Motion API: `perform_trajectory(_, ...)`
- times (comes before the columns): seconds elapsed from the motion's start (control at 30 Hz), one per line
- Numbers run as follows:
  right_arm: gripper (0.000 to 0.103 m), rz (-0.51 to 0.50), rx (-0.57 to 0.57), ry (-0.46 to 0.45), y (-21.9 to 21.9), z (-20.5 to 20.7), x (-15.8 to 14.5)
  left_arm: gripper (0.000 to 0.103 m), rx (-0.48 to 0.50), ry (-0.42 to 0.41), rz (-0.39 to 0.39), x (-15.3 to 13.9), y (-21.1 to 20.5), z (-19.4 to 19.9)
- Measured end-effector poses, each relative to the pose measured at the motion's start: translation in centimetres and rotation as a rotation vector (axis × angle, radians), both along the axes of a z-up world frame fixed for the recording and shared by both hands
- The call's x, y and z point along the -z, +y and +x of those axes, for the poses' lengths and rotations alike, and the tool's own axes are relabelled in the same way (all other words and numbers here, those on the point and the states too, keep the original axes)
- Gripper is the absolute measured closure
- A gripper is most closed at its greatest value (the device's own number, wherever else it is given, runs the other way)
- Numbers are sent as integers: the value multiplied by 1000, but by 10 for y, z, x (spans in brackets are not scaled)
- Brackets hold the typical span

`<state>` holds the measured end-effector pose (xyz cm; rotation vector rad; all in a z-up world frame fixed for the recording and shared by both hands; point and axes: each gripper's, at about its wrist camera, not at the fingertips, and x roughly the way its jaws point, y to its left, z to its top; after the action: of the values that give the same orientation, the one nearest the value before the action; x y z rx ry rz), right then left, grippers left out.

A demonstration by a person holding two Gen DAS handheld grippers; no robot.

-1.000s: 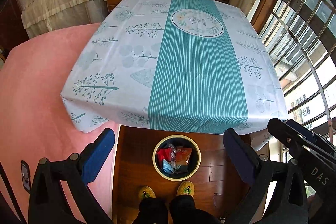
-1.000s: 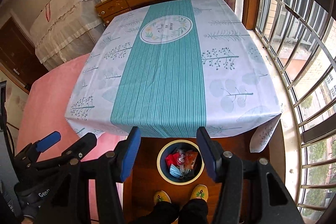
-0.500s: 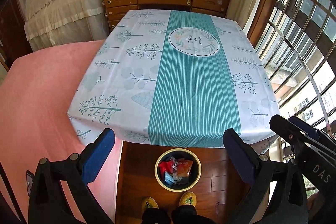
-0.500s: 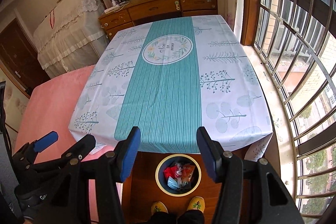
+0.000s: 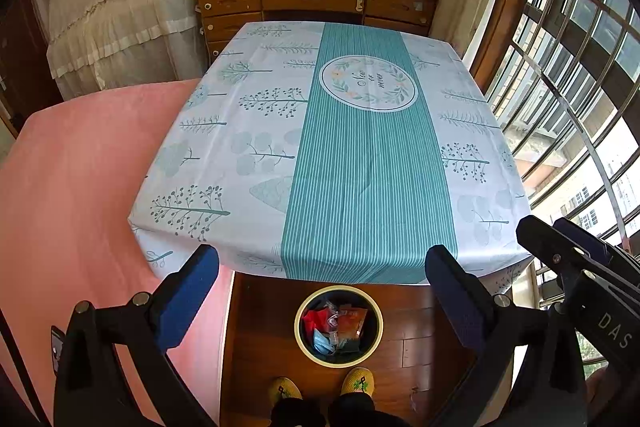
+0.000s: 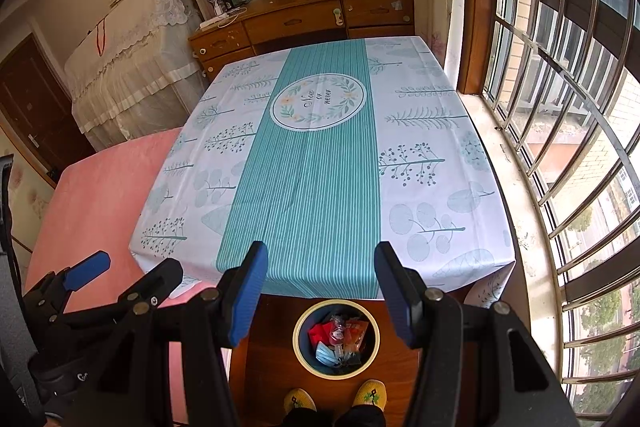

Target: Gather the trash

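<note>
From the left wrist view, the left gripper (image 5: 322, 267) stood with its blue-padded jaws wide apart and empty, above the near edge of the table under its teal-striped, tree-printed white tablecloth (image 5: 240, 155). Below, on the wooden floor just ahead of the person's yellow slippers (image 5: 322, 387), sat the round cream-rimmed dark bin (image 5: 306, 343), holding the trash (image 5: 334, 327): a red wrapper, an orange packet, clear plastic and a blue face mask. No trash showed on the cloth, so the job looked finished; a careless step forward could have kicked the bin over and spilled it. From the right wrist view, the right gripper (image 6: 320, 271) also had its jaws apart with nothing between them, and the same bin (image 6: 300, 343) held the same litter (image 6: 338, 341).
</note>
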<state>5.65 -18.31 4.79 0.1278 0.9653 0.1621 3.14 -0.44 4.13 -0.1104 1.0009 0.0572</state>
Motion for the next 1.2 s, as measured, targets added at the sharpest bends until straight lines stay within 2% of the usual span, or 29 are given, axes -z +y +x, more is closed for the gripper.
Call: perform_trajectory(1.2, 47, -4, 2, 9, -6, -2, -1, 1, -3, 2, 0, -1, -3, -2)
